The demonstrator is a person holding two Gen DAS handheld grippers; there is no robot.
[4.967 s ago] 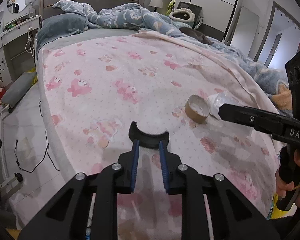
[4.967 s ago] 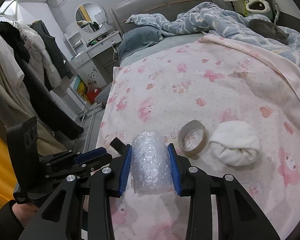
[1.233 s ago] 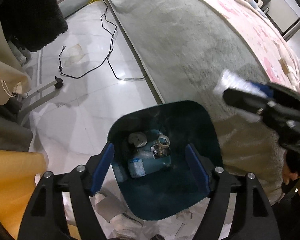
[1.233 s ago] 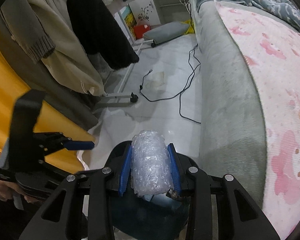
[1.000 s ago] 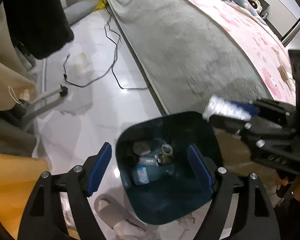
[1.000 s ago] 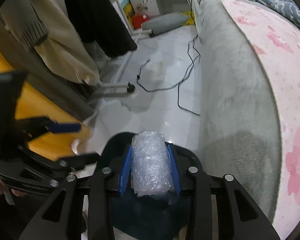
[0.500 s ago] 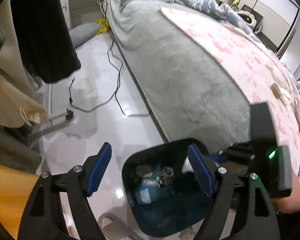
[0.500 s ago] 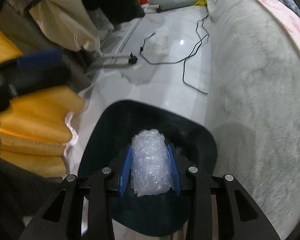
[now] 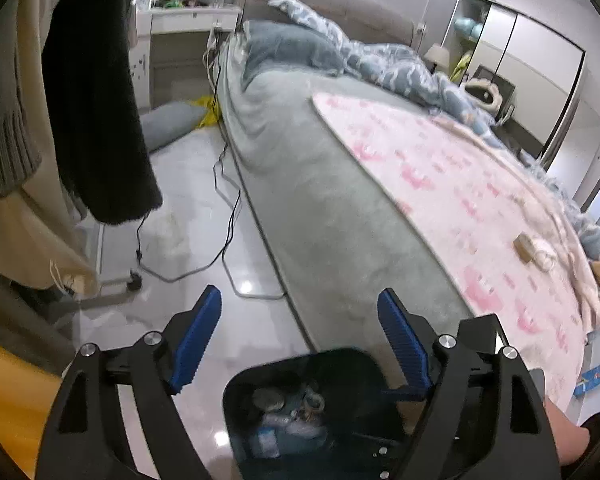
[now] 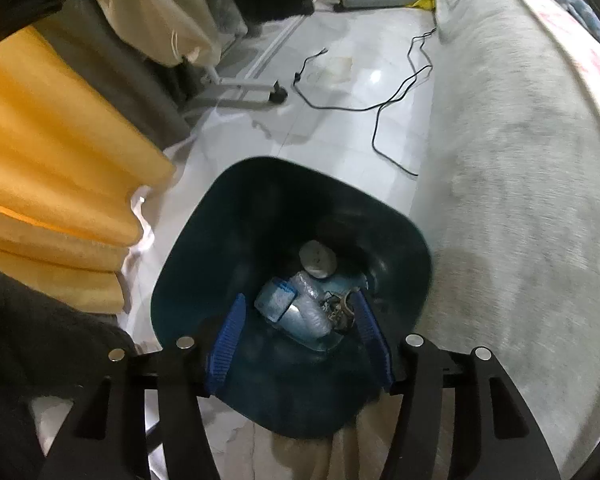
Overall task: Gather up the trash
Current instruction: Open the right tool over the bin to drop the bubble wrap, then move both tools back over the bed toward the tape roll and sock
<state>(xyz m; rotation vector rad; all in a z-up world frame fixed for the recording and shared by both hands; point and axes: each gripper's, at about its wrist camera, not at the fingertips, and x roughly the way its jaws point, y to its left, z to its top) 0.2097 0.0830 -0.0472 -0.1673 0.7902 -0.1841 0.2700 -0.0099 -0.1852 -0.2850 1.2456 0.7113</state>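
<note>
Dark bin (image 10: 204,240) on floor beside bed (image 10: 512,184) holds bubble wrap (image 10: 312,312), blue packet, round lid. Right gripper (image 10: 300,336) points steeply down over bin, jaws opening, nothing between. Left gripper (image 9: 300,320) angled down, jaws opening wide, empty.

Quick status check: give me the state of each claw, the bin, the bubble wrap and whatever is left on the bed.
Right claw: over the bin, jaws opening, nothing between them.
Left claw: open, empty.
Bin: upright on the floor, open-topped, trash in the bottom.
Bubble wrap: lying in the bin.
Tape roll: on the bed, uncollected.
White wad: beside the tape roll, uncollected.
</note>
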